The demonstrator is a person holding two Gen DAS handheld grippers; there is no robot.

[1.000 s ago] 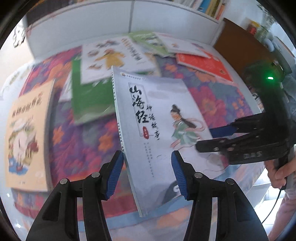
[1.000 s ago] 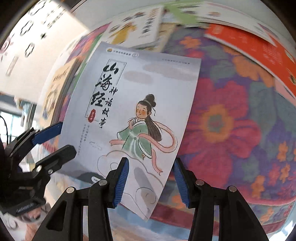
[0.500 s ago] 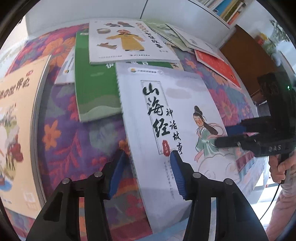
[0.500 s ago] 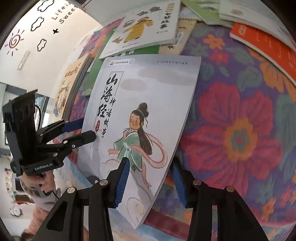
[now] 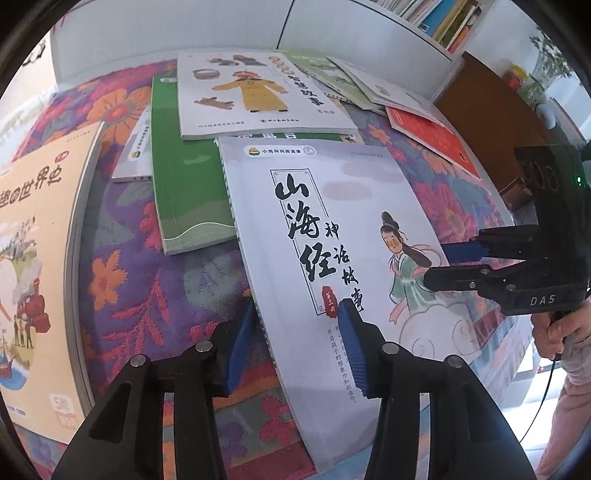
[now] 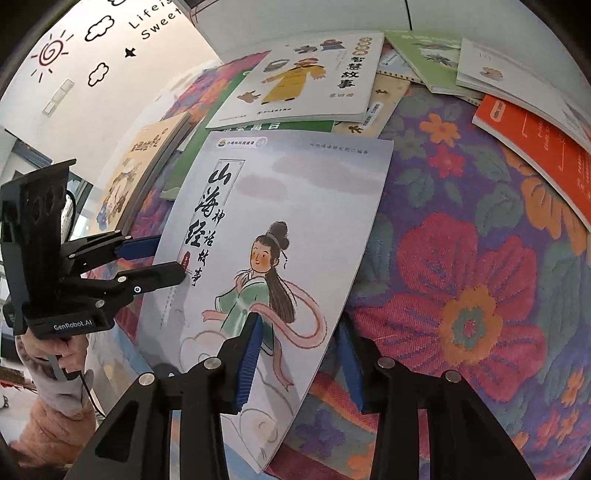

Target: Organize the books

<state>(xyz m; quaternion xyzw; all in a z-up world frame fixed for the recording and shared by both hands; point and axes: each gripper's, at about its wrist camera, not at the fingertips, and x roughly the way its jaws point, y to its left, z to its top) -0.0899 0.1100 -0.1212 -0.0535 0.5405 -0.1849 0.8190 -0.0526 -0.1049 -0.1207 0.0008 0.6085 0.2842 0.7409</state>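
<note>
A grey-white picture book (image 5: 332, 236) with black Chinese title and a girl in green lies on the floral cloth; it also shows in the right wrist view (image 6: 280, 229). My left gripper (image 5: 295, 347) is open, its jaws straddling the book's spine edge, one finger under, one over. My right gripper (image 6: 299, 354) is open, its jaws straddling the book's opposite edge. Each gripper shows in the other's view: the right one (image 5: 450, 264), the left one (image 6: 166, 262).
A green book (image 5: 184, 177), a white book with a yellow-robed figure (image 5: 255, 96), an orange-tan history book (image 5: 33, 258), a red book (image 5: 428, 138) and more thin books (image 5: 340, 77) lie scattered on the floral tablecloth (image 6: 461, 295). A white shelf wall (image 5: 184, 29) stands behind.
Both grippers have moved forward onto the book, jaws now around its two side edges. The book has settled lower and flatter on the cloth.
</note>
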